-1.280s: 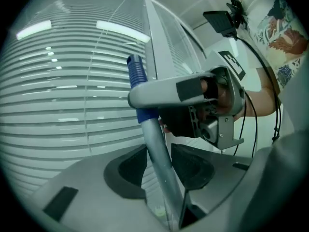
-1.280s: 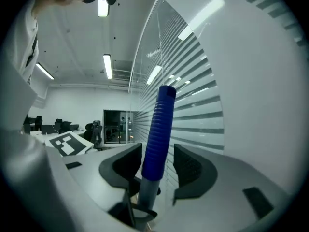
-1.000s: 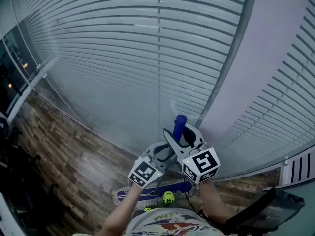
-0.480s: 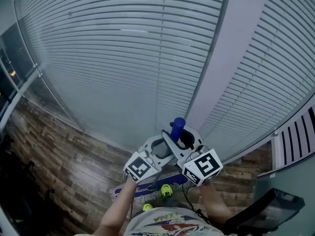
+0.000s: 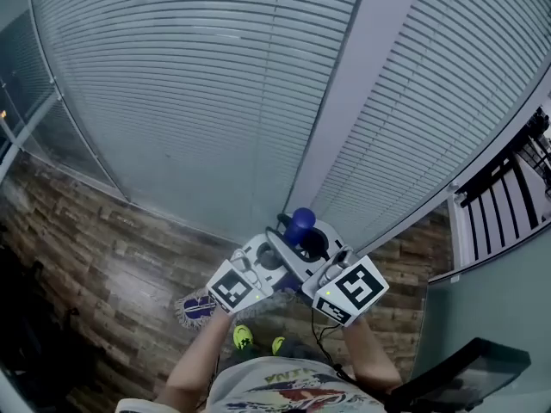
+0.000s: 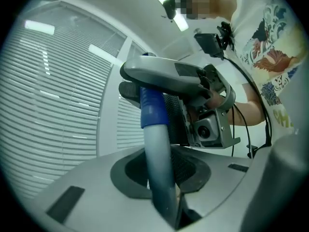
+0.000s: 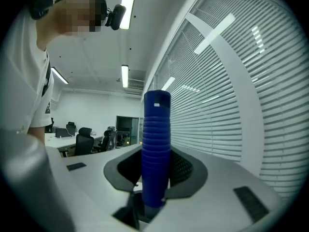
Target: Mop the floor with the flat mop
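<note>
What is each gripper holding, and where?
The flat mop's handle: right gripper on its blue grip, left gripper on the grey shaft below, both jaws having just closed further.

Blue-topped grey mop handle [image 5: 300, 224], brown plank floor [image 5: 103, 231], perhaps purple mop head [image 5: 198, 308]

On the brown wood-plank floor [image 5: 103, 248], the flat mop's purple-fringed head [image 5: 195, 308] is mostly hidden behind the left gripper [image 5: 269, 258] and forearm [image 5: 202, 355].

Dark wood-plank floor [image 5: 103, 256] meets white slatted window blinds [image 5: 189, 84], split by pale pillar [image 5: 344, 101]. Ceiling strip lights [image 7: 125, 76] lit; black office chairs [image 7: 84, 141] at desks.
</note>
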A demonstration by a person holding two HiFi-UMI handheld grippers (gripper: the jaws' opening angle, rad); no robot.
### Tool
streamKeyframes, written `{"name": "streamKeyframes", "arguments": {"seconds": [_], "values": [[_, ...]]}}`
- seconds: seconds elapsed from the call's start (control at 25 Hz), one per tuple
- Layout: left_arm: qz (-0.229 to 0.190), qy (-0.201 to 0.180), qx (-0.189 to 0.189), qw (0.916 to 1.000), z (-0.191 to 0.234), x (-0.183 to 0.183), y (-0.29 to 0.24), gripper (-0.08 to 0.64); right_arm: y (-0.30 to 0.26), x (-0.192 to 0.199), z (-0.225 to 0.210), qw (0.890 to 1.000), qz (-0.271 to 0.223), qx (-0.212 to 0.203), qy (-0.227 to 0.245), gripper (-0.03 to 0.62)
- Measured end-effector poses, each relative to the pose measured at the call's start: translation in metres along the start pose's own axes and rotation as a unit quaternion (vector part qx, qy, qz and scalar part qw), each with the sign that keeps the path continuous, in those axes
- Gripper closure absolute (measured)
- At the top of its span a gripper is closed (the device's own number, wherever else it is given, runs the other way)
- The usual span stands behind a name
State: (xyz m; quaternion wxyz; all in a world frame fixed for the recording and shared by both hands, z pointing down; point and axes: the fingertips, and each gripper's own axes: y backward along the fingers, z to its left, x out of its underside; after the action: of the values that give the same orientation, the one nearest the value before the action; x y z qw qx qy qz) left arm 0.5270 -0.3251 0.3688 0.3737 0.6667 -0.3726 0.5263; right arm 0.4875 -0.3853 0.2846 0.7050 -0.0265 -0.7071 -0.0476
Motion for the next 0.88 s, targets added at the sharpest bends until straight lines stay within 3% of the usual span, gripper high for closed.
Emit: {"name": "streamKeyframes", "arguments": {"seconds": [0.2,0.56,0.88], "values": [[0.015,0.038,-0.019,0.9990,-0.068,-0.006,-0.002,0.493,0.064,0.000,0.040,1.000,-0.023,-0.007,0.004,0.477],[0.085,-0.010,0.008,0.9963,-0.242,0.003,-0.052,0.495,0.244,0.021,0.097,0.996,-0.060,-0.063,-0.010,0.476],[0.141,-0.004,-0.002,0.9900,-0.350,0.020,-0.048,0.492,0.336,0.041,0.165,0.992,-0.077,-0.103,0.011,0.474]]}}
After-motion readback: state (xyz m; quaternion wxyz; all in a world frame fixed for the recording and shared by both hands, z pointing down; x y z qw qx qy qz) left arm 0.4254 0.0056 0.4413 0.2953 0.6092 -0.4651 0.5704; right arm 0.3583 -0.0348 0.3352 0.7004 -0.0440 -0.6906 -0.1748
